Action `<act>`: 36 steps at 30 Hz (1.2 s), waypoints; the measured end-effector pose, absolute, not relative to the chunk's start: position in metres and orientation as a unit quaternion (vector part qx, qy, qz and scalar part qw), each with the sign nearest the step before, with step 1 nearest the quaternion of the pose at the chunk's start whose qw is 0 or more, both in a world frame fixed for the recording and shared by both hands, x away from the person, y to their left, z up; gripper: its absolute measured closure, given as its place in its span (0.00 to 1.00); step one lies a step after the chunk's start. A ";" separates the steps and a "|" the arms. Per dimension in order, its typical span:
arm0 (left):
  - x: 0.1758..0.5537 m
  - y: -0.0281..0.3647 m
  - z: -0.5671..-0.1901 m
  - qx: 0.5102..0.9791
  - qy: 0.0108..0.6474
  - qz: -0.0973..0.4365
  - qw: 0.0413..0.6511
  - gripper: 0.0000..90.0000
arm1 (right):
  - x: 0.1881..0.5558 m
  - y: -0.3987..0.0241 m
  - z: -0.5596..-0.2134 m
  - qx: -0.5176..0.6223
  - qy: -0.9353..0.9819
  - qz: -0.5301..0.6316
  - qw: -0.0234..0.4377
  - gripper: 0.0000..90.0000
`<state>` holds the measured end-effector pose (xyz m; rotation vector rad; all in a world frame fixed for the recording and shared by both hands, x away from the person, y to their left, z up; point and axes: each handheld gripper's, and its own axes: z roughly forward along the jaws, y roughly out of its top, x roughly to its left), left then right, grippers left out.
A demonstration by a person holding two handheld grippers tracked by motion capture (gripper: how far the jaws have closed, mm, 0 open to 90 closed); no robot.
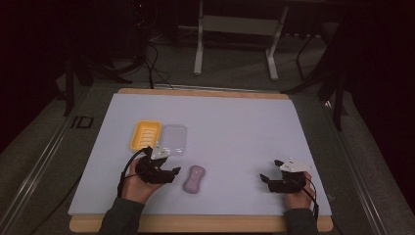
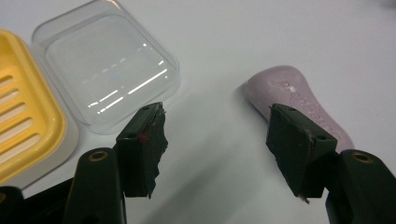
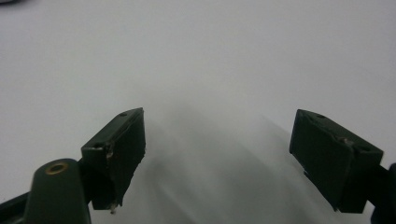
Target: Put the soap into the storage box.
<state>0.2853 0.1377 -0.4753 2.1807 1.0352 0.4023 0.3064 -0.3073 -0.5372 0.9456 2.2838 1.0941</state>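
Soap bar (image 1: 194,179), pale lilac, lies flat on the white counter (image 1: 235,127) just to the 3 o'clock side of my left gripper (image 1: 172,174). In the left gripper view the bar (image 2: 299,107) sits past the right-hand jaw, partly hidden behind it, not between the jaws. Left gripper (image 2: 215,144): jaws spread wide, nothing held. My read: I'm lined up beside the soap, not over it yet, so the approach needs a shift toward 3 o'clock before closing.

Yellow soap dish (image 1: 146,135), w/ slotted base, sits at approx 11 o'clock from the left gripper; clear lid (image 1: 173,139) lies right next to it on its 3 o'clock side, edges touching or nearly so, can't tell which. Both are open-side up, I'd guess so the bar can drop into the dish and the lid go on after. In the left gripper view the lid (image 2: 105,65) is close by the left-hand jaw, the dish (image 2: 23,130) further at the edge.

Right gripper (image 1: 266,181) rests well apart at 3 o'clock, near the counter's front edge. Right gripper (image 3: 217,154) jaws wide apart, empty, plain counter under them. Prob. parked on standby.

Obstacles: lid is the nearest thing to the left gripper's swing; path from soap to dish crosses it. Otherwise nothing btw gripper and bar.
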 end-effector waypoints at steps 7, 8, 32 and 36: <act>0.288 0.133 -0.468 0.846 0.393 0.153 0.327 0.41 | 0.306 -0.308 -0.537 0.344 0.824 0.396 0.216 0.20; 0.289 0.132 -0.467 0.846 0.393 0.152 0.328 0.41 | 0.306 -0.308 -0.537 0.344 0.824 0.395 0.216 0.20; 0.301 0.109 -0.464 0.867 0.398 0.121 0.274 0.38 | 0.306 -0.306 -0.537 0.338 0.827 0.391 0.221 0.20; 0.302 0.103 -0.465 0.871 0.395 0.114 0.270 0.37 | 0.306 -0.306 -0.537 0.338 0.827 0.390 0.222 0.20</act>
